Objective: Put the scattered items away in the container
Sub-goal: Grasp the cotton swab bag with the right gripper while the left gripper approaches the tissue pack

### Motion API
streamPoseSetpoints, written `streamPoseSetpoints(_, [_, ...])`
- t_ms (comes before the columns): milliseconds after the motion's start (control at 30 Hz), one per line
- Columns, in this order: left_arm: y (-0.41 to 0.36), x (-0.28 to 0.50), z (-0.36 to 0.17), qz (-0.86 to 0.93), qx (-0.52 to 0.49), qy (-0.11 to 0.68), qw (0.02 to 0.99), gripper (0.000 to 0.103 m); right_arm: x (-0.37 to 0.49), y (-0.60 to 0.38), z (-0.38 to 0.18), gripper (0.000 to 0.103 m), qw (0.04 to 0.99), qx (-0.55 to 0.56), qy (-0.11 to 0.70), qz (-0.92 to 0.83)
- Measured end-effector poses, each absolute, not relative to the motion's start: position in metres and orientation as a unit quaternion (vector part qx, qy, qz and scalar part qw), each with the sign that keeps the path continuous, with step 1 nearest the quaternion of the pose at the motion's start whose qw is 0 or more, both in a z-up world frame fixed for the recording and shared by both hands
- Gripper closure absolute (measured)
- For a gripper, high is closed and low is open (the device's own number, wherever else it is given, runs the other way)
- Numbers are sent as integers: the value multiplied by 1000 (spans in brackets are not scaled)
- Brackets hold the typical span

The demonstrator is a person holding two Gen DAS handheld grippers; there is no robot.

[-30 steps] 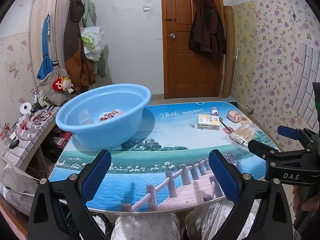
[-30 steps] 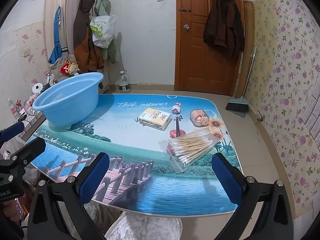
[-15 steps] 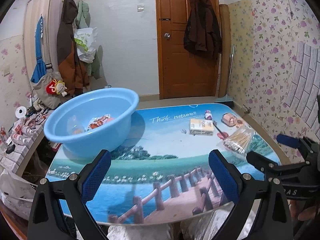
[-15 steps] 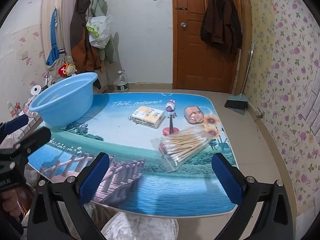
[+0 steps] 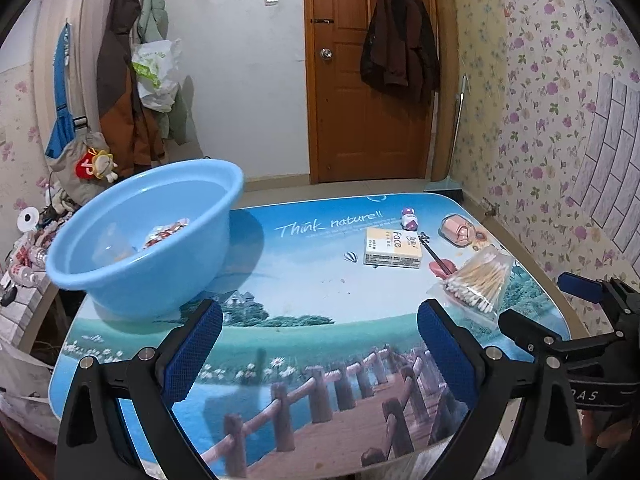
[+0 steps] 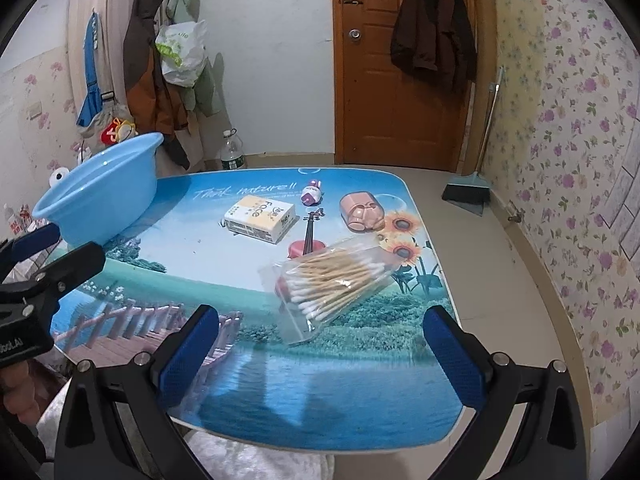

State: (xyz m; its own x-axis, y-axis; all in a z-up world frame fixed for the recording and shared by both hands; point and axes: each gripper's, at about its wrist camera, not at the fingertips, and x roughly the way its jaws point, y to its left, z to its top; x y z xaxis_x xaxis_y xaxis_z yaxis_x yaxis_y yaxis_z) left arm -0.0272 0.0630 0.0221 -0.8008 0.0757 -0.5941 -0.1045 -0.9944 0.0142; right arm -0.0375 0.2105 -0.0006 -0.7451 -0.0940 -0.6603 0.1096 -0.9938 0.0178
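A light blue basin stands at the table's left, holding a red-and-white packet; it also shows in the right wrist view. On the right lie a bag of cotton swabs, a tissue pack, a pink cup on its side and a small purple-capped bottle. My left gripper is open and empty above the near table edge. My right gripper is open and empty, just short of the swab bag.
The table has a printed landscape top. Coats hang on the door and the left wall. A dustpan and broom stand at the right wall; a water bottle is on the floor behind.
Both grippers have risen and moved slightly forward over the table; the view tilts down more. The items and the basin have not moved. Both stay open.
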Motion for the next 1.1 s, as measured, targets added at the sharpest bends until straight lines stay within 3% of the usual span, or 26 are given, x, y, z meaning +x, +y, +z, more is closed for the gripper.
streamPoseSetpoints(1100, [109, -139, -5, 933, -348, 47, 77, 4, -140, 205, -41, 0, 169, 418, 145, -881])
